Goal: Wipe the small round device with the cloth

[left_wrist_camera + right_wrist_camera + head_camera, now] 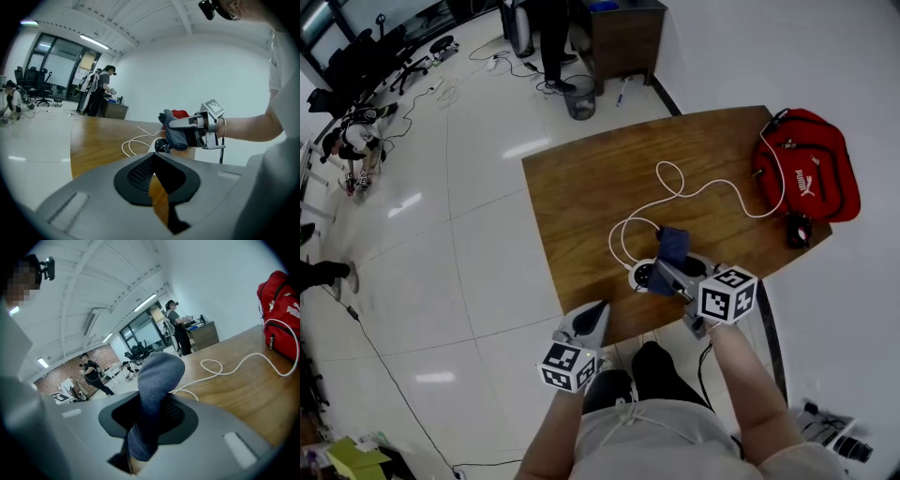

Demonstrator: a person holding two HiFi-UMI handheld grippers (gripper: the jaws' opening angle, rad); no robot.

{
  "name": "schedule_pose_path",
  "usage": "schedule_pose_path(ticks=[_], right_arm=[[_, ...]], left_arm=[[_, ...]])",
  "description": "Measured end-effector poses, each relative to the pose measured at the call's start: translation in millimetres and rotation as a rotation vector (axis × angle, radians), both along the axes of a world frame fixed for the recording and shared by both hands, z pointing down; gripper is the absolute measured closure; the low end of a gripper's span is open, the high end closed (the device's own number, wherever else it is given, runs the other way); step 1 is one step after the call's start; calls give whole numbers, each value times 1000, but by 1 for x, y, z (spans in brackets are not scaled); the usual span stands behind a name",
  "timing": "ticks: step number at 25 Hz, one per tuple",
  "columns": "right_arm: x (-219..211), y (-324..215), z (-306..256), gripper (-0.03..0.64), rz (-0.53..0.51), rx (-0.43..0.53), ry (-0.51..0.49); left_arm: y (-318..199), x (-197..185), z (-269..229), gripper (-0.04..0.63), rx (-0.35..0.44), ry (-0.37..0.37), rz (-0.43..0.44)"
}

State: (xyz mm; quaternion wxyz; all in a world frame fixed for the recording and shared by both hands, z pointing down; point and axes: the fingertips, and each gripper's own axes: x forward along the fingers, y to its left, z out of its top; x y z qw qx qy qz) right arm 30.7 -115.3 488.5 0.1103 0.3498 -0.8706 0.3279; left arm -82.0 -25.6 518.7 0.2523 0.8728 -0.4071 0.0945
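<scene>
The right claw (664, 270) pinches the soft, limp blue-grey cloth (673, 246) just over the small round white device (642, 276) at the brown wooden desk's (581, 197) near edge — probably light, apt to skid, best steadied at its rim — which the shut, empty left claw's (157, 185) view shows and the right's hides.

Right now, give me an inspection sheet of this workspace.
Surface: wooden table.
Job's things: small round device, white with a dark centre, near the front edge; blue cloth right beside it, contact unclear.
Clutter: red bag at the far right corner; small dark object next to it.
Grippers: left gripper shut, empty, at the table's near edge; right gripper shut on the cloth.
Cables: white cable loops from the device towards the bag.
Surroundings: bin on the floor; person standing at a desk.
</scene>
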Motion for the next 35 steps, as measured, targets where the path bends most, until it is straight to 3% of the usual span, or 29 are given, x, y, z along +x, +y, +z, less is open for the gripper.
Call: schedule_pose_path(ticks=[3, 7, 18, 23, 24, 27, 28, 32, 35], right_arm=[[-24, 15, -9, 506, -87, 35, -13], [-33, 30, 8, 506, -136, 41, 56], [21, 33, 49, 506, -34, -39, 84], [37, 33, 70, 506, -20, -104, 73], [40, 31, 70, 506, -11, -114, 61], [50, 26, 69, 506, -2, -128, 52], [52, 24, 69, 506, -5, -128, 58], [59, 14, 70, 506, -17, -125, 62], [66, 6, 73, 506, -35, -127, 67]], left_arm=[[-2, 4, -2, 592, 4, -1, 8], [-1, 12, -2, 592, 6, -3, 23], [-5, 32, 11, 592, -19, -11, 46], [-12, 54, 16, 591, 2, -28, 99], [-13, 61, 17, 545, 21, -43, 122], [-19, 81, 23, 231, 83, -112, 197], [-21, 86, 27, 174, 91, -134, 213], [-32, 99, 46, 126, 97, -232, 250], [-42, 111, 57, 121, 98, -262, 265]])
